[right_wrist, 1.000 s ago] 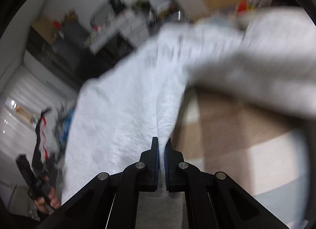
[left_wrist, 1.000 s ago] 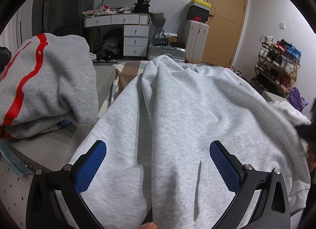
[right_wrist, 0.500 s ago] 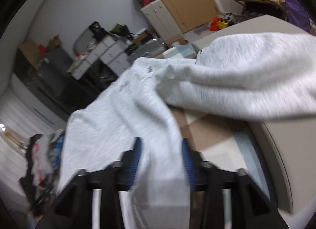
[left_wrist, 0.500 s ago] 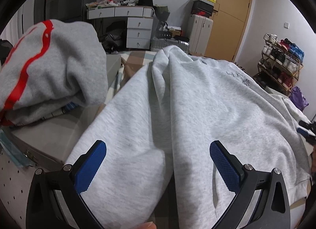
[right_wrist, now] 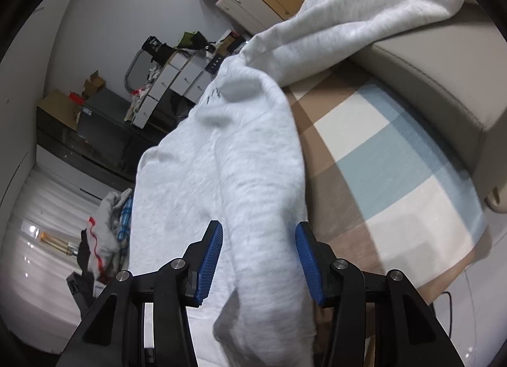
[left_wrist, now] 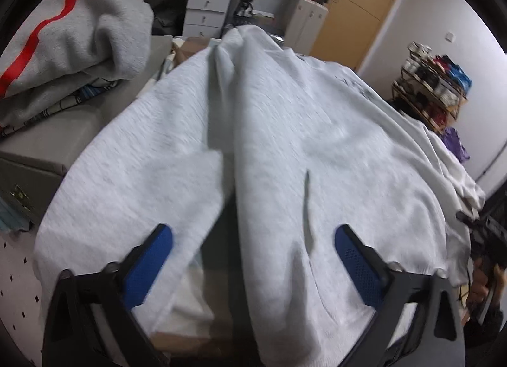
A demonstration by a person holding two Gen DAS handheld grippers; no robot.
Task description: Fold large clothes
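A large light-grey sweatshirt (left_wrist: 285, 129) lies spread over a checked bedsheet (right_wrist: 396, 161), its hem towards me. My left gripper (left_wrist: 253, 230) hovers over the hem with its blue pads wide apart and closing; cloth lies under them, not pinched. My right gripper (right_wrist: 259, 225) stands half open. A long fold of the sweatshirt (right_wrist: 266, 192) lies loosely between its pads. One sleeve (right_wrist: 364, 12) drapes across the grey padded bed edge (right_wrist: 427, 81). In the left wrist view the right gripper (left_wrist: 488, 234) and the hand holding it show at the right border.
A folded grey garment with a red stripe (left_wrist: 69, 37) sits on a grey padded ledge (left_wrist: 47, 145) at the left. White drawers (left_wrist: 202, 9), a wooden door (left_wrist: 358, 5) and a shoe rack (left_wrist: 434, 88) stand at the back.
The right gripper was shut on the sweatshirt's edge and has opened, and the fold now lies loose between its pads. The left gripper moved closer and lower over the hem.
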